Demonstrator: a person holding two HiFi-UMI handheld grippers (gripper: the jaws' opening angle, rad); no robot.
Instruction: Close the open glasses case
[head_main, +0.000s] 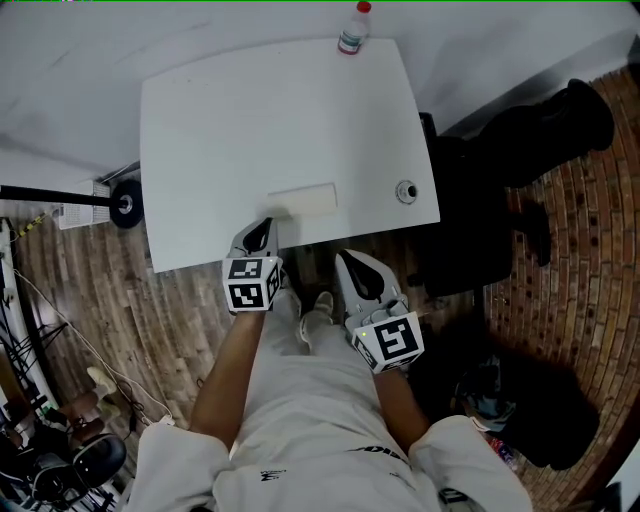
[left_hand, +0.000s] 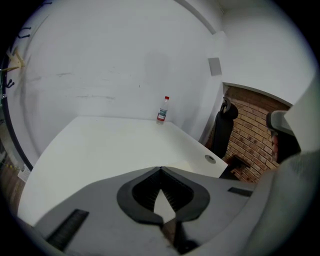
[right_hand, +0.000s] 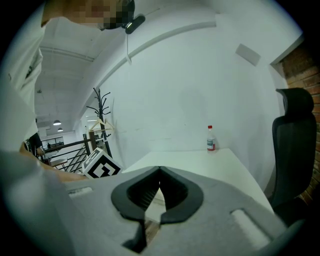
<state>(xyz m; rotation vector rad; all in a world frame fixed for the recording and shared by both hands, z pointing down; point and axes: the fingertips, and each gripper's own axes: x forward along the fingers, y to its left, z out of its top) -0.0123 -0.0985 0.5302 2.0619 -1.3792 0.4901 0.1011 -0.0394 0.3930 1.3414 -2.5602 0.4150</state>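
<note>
Head view: left gripper (head_main: 264, 230) and right gripper (head_main: 355, 268) both closed, empty; your sideways push could skid the glasses case (head_main: 303, 201) off the table (head_main: 250, 120).

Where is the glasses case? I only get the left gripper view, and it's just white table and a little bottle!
Observer: The glasses case lies near the front edge of the table, just beyond the tips of the left tongs.
Operator: Where are my other tongs?
Observer: The right tongs hang off the table, over the wooden floor near the person's shoes.
Operator: Are they holding anything?
Observer: No. The right gripper view shows their jaws together with nothing between them.
</note>
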